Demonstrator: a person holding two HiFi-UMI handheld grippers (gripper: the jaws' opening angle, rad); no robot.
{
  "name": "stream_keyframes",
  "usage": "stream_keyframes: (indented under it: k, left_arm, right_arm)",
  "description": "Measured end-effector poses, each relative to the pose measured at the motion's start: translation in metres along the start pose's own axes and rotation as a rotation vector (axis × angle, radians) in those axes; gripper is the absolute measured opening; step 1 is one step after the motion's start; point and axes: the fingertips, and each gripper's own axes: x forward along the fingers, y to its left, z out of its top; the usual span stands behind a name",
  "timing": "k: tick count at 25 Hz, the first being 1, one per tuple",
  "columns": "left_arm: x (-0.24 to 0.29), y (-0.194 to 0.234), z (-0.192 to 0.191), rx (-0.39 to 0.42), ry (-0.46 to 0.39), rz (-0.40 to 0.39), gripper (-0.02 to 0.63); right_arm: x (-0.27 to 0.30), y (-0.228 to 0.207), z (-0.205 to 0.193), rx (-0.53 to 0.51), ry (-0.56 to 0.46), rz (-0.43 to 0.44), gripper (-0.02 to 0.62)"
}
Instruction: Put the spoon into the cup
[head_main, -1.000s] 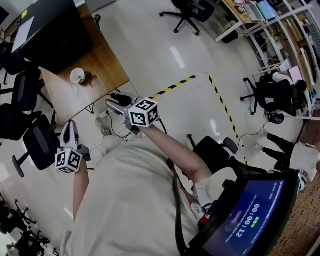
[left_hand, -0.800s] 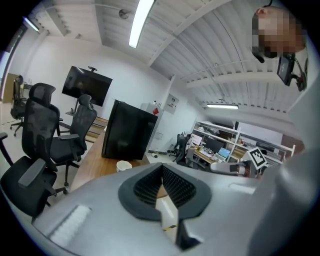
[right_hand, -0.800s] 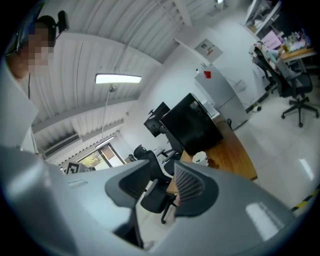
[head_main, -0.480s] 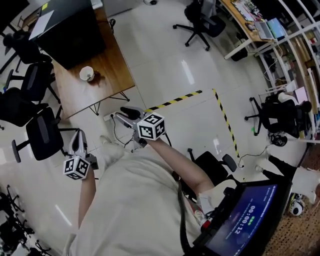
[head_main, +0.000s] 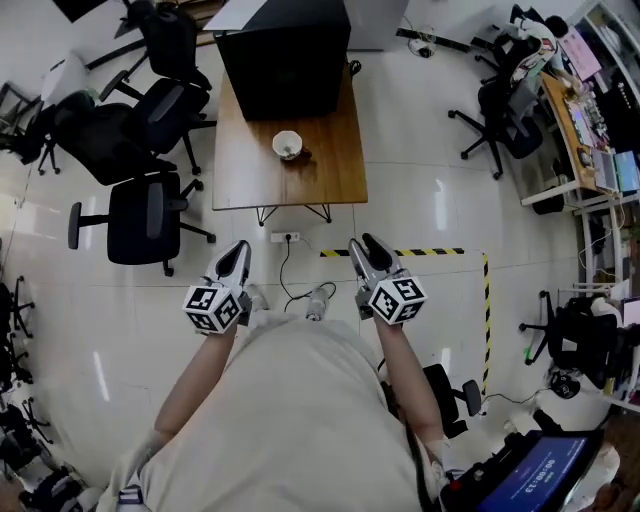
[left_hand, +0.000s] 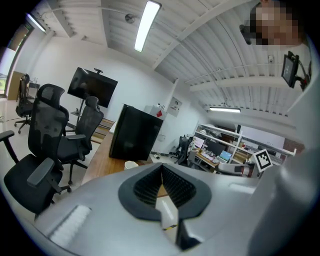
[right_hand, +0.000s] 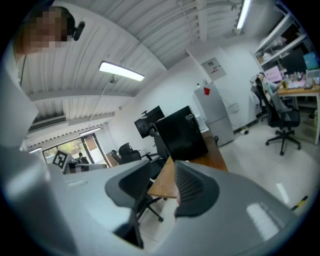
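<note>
A white cup (head_main: 288, 145) stands on the wooden table (head_main: 250, 180) ahead of me. It also shows small in the left gripper view, as the cup (left_hand: 131, 164) on the table (left_hand: 97, 160). A small dark thing (head_main: 304, 155), likely the spoon, lies against the cup's right side, too small to make out. My left gripper (head_main: 238, 256) is held over the floor short of the table, fingers together and empty. My right gripper (head_main: 366, 247) is level with it, open and empty, and the table's corner (right_hand: 165, 182) shows through its gap.
A black box (head_main: 285, 55) sits on the table's far half. Black office chairs (head_main: 140, 215) stand left of the table, more chairs (head_main: 505, 105) and desks to the right. A cable and socket strip (head_main: 285, 238) lie on the floor under the table's near edge. Yellow-black tape (head_main: 440, 251) marks the floor.
The view has swung so the table now lies straight ahead instead of at the upper left. Both grippers have come side by side in front of the body, pointing at the table.
</note>
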Motion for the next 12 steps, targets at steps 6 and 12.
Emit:
stream_keyframes:
  k: [6, 12]
  left_arm:
    - [-0.010, 0.030, -0.011, 0.016, 0.044, -0.018, -0.021]
    - [-0.008, 0.053, -0.007, 0.009, 0.061, -0.035, -0.021]
  right_arm:
    - [0.013, 0.002, -0.017, 0.008, -0.006, -0.065, 0.144]
    - [0.040, -0.001, -0.048, 0.057, 0.015, -0.107, 0.138]
